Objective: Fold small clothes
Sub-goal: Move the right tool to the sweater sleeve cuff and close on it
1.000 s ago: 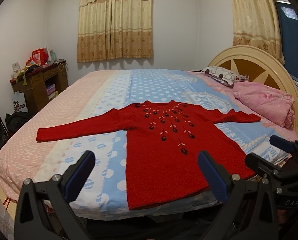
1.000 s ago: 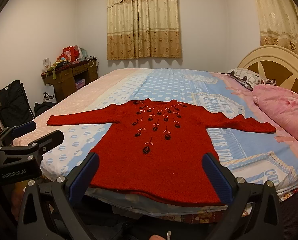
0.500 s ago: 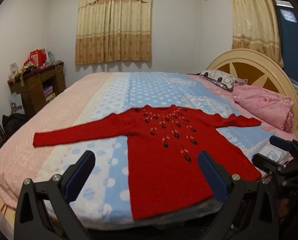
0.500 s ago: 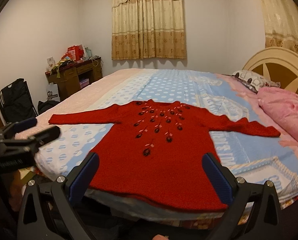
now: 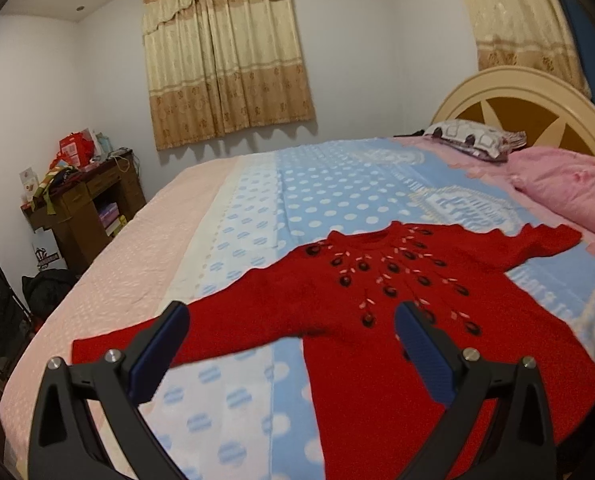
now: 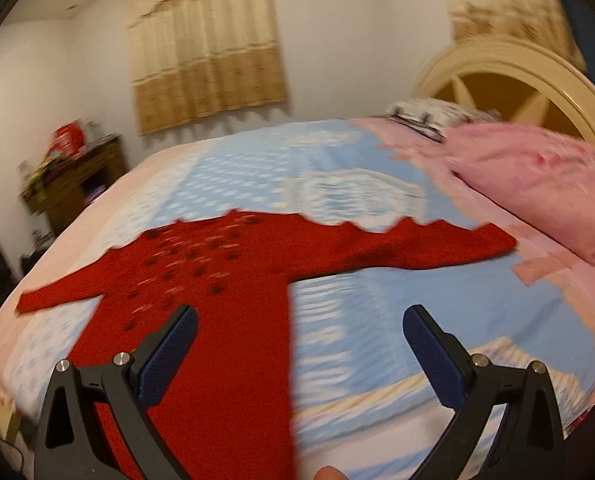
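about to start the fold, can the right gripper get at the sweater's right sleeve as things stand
Probably yes: the right gripper is open, and the right sleeve lies flat on the bed with nothing between.

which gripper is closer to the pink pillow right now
Right. The right gripper is open over the sweater's headboard-side half, with the pink pillow close ahead. The left gripper, also open, sits by the opposite sleeve, farther away.

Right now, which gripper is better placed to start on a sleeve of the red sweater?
Probably left. The left gripper, open, frames the near sleeve of the red sweater. The right gripper, also open, frames mostly bedspread; its sleeve lies farther ahead.
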